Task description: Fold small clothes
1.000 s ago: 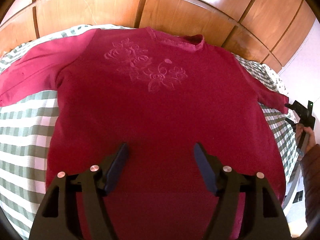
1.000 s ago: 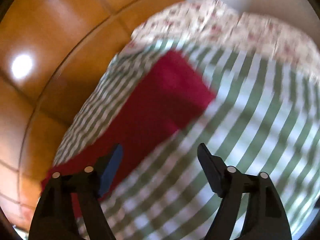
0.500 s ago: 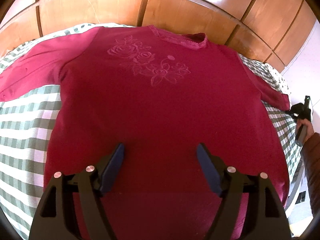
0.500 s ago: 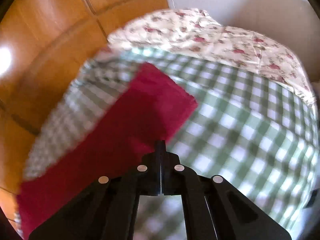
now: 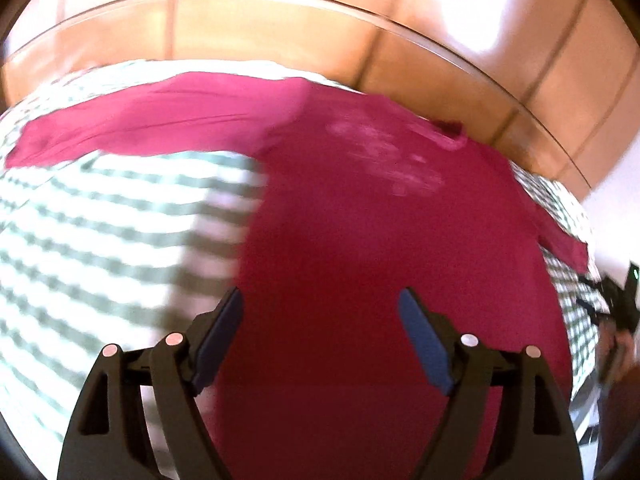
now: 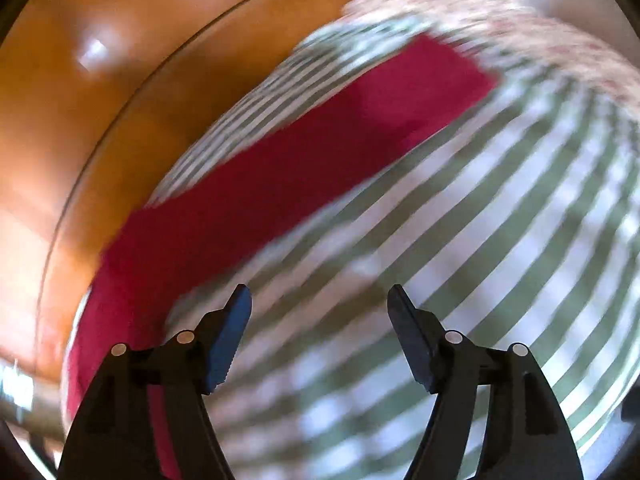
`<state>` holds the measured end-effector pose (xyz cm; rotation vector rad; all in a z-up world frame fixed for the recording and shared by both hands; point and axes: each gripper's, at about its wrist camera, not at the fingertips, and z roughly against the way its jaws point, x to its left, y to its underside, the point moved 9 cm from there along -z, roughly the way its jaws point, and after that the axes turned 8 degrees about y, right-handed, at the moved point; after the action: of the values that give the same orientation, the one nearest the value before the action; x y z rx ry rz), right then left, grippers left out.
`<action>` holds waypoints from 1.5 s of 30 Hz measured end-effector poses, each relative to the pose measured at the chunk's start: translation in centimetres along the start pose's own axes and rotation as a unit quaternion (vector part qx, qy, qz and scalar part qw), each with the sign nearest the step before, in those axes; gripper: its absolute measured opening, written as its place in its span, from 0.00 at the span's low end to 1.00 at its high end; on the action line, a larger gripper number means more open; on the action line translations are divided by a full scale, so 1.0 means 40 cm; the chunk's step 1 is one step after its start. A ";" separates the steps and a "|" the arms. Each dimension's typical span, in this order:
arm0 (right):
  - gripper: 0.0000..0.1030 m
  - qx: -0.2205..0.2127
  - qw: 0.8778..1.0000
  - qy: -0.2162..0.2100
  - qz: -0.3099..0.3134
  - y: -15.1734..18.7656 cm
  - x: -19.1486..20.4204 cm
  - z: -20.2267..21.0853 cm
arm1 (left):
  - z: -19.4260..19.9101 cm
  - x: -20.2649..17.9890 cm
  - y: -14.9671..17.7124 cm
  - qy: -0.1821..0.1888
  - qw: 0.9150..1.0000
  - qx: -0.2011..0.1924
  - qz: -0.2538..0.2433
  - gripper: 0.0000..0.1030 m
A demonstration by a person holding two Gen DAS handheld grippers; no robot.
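Observation:
A dark red long-sleeved top [image 5: 360,240] with a pale flower print lies flat, front up, on a green-and-white checked cloth [image 5: 100,240]. Its left sleeve [image 5: 140,128] stretches out to the left. My left gripper [image 5: 320,320] is open and empty above the top's lower left side. In the right wrist view the right sleeve [image 6: 300,160] runs diagonally across the checked cloth [image 6: 480,260]. My right gripper [image 6: 318,320] is open and empty above the cloth beside that sleeve. It also shows small at the right edge of the left wrist view [image 5: 616,304]. Both views are blurred by motion.
Wooden wardrobe panels [image 5: 320,32] stand right behind the bed and show in the right wrist view [image 6: 100,100]. A flowered cloth [image 6: 540,28] lies past the sleeve's cuff. A white wall [image 5: 616,200] is at the right.
My left gripper has swung left, bringing the left sleeve and cloth into view. My right gripper shut half a second ago and has opened again, moving back along the right sleeve.

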<state>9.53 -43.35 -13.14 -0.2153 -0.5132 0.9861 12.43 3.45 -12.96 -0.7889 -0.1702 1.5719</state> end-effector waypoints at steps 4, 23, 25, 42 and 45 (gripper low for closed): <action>0.68 0.050 0.994 -0.045 0.087 0.168 0.135 0.019 | 0.046 0.091 0.045 -0.008 0.999 0.001 0.032 0.75; 0.26 0.074 0.977 -0.022 0.200 0.347 0.191 0.086 | 0.098 0.039 0.196 0.023 0.997 0.047 -0.060 0.42; 0.55 0.039 0.987 -0.014 0.154 0.270 0.162 0.084 | 0.114 0.027 0.141 0.019 0.998 0.009 -0.060 0.56; 0.44 -0.084 0.961 0.092 -0.247 -0.315 -0.294 -0.121 | -0.097 -0.135 -0.010 0.012 0.995 0.022 -0.101 0.73; 0.07 -0.073 0.963 0.106 -0.235 -0.362 -0.314 -0.146 | -0.114 -0.137 0.003 0.011 0.994 0.036 -0.100 0.73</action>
<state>17.59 -61.43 -16.34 -0.3108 -0.4137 0.4548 14.70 -3.17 -14.36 -0.7097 -0.1701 1.3725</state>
